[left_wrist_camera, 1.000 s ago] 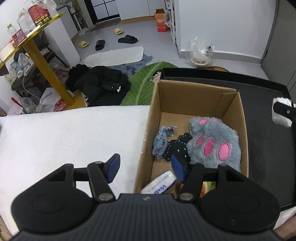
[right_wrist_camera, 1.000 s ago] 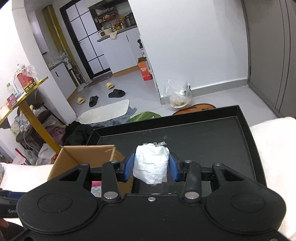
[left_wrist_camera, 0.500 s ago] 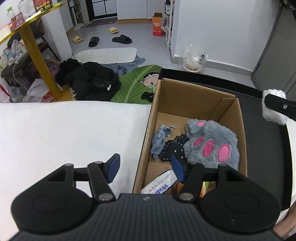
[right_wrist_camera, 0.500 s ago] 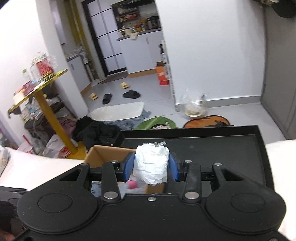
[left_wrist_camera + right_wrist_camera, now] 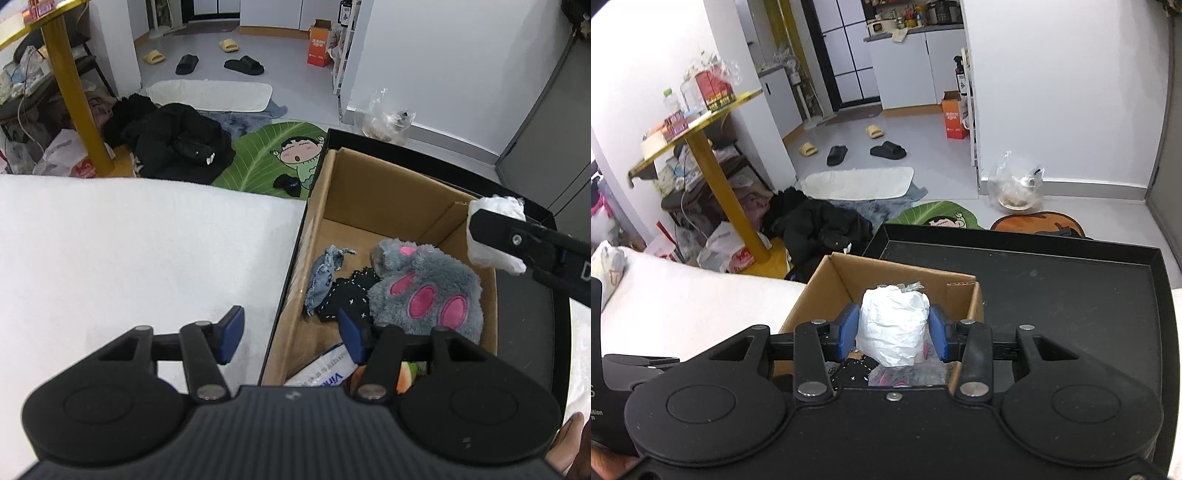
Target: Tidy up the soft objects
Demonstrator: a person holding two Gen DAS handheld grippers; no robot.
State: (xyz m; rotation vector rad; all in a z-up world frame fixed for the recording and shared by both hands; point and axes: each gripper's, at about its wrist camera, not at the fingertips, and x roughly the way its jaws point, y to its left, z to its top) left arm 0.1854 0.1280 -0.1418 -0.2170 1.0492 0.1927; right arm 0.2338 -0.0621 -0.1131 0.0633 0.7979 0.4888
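Note:
My right gripper (image 5: pixel 893 332) is shut on a white wrapped soft bundle (image 5: pixel 892 325) and holds it above the open cardboard box (image 5: pixel 849 273); the bundle also shows in the left wrist view (image 5: pixel 495 236), over the box's right wall. The box (image 5: pixel 369 184) holds a grey plush paw with pink pads (image 5: pixel 428 291), a black stitched cloth (image 5: pixel 343 299), a blue-grey cloth (image 5: pixel 325 273) and a white packet (image 5: pixel 325 371). My left gripper (image 5: pixel 291 334) is open and empty, straddling the box's left wall.
The box stands in a black tray (image 5: pixel 1071 295) beside a white towel surface (image 5: pixel 129 251). On the floor beyond lie black clothes (image 5: pixel 173 140), a green leaf mat (image 5: pixel 266 155), slippers and a yellow-legged table (image 5: pixel 716 173).
My right gripper has carried the white bundle leftward from over the black tray to above the box. My left gripper stays open at the box's left wall.

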